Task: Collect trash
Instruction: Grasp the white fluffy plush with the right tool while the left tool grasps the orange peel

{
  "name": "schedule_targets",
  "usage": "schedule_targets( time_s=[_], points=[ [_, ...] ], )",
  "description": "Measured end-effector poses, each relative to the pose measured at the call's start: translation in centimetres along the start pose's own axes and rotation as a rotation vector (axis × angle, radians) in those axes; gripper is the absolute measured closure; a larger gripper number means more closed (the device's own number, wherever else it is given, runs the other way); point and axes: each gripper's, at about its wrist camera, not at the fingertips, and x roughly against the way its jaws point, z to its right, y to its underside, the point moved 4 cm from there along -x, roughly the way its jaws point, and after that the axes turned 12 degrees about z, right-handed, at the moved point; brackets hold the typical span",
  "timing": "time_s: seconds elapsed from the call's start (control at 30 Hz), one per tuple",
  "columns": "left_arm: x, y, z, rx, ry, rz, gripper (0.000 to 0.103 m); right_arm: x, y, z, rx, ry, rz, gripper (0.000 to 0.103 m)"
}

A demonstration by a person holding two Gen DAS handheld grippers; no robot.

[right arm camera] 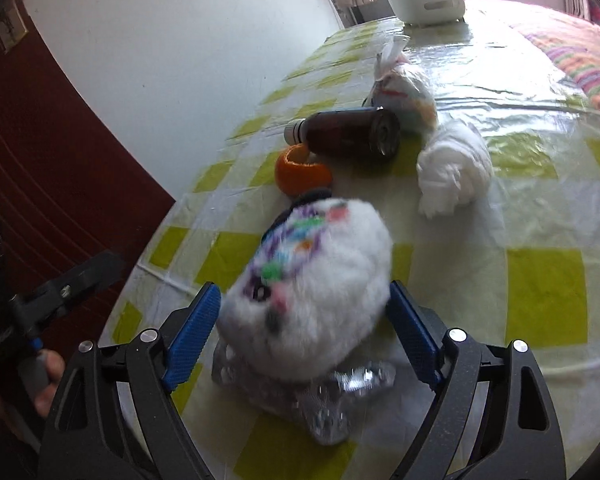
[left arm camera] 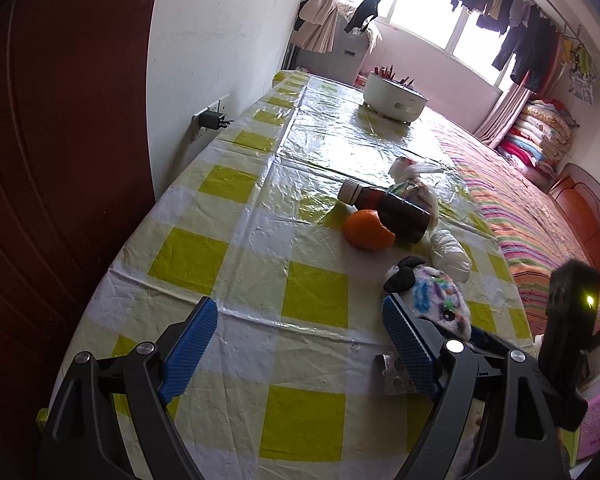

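My right gripper (right arm camera: 304,308) stands wide open around a white plush toy (right arm camera: 312,280) with coloured marks; the toy looks blurred and loose between the blue pads. The toy lies on a silver blister pack (right arm camera: 332,404). Beyond it lie an orange peel (right arm camera: 300,172), a brown bottle (right arm camera: 348,132) on its side, a crumpled white tissue (right arm camera: 456,168) and a knotted plastic bag (right arm camera: 404,92). My left gripper (left arm camera: 300,320) is open over bare checked cloth, left of the plush toy (left arm camera: 432,300) and near the orange peel (left arm camera: 368,234) and brown bottle (left arm camera: 396,208).
A yellow checked plastic cloth (left arm camera: 227,248) covers the table, whose left side runs along a white wall and a dark red door (left arm camera: 59,200). A white tub (left arm camera: 394,96) stands at the far end. A striped bedspread (left arm camera: 520,216) lies to the right. A hand (right arm camera: 39,376) shows at left.
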Motion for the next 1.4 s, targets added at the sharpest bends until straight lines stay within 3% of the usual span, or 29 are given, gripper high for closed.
schedule_targets(
  time_s=[0.03, 0.07, 0.2, 0.67, 0.87, 1.33, 1.4],
  points=[
    [0.1, 0.0, 0.1, -0.004, 0.001, 0.002, 0.021, -0.2, -0.1, 0.0, -0.002, -0.006, 0.000, 0.024],
    [0.1, 0.1, 0.2, -0.008, 0.002, 0.003, 0.021, -0.2, -0.2, -0.1, -0.006, -0.005, 0.006, 0.040],
    [0.0, 0.2, 0.5, -0.022, -0.001, -0.005, 0.021, -0.1, -0.3, 0.4, -0.002, -0.007, 0.008, 0.048],
    [-4.0, -0.8, 2.8, 0.001, 0.005, -0.045, 0.021, 6.0, -1.4, 5.3, -0.170, -0.024, 0.125, 0.049],
    [-6.7, -2.1, 4.5, -0.015, -0.087, -0.027, 0.021, 8.4, -1.0, 6.0, -0.199, -0.055, 0.152, 0.048],
    [-14.0, -2.6, 6.5, -0.009, -0.181, -0.151, 0.021, 11.8, -0.7, 7.9, -0.235, -0.044, 0.197, 0.048],
    [-14.3, -2.6, 6.6, -0.032, -0.194, -0.146, 0.031, 12.1, -0.7, 8.1, -0.241, -0.043, 0.202, 0.048]
  ],
)
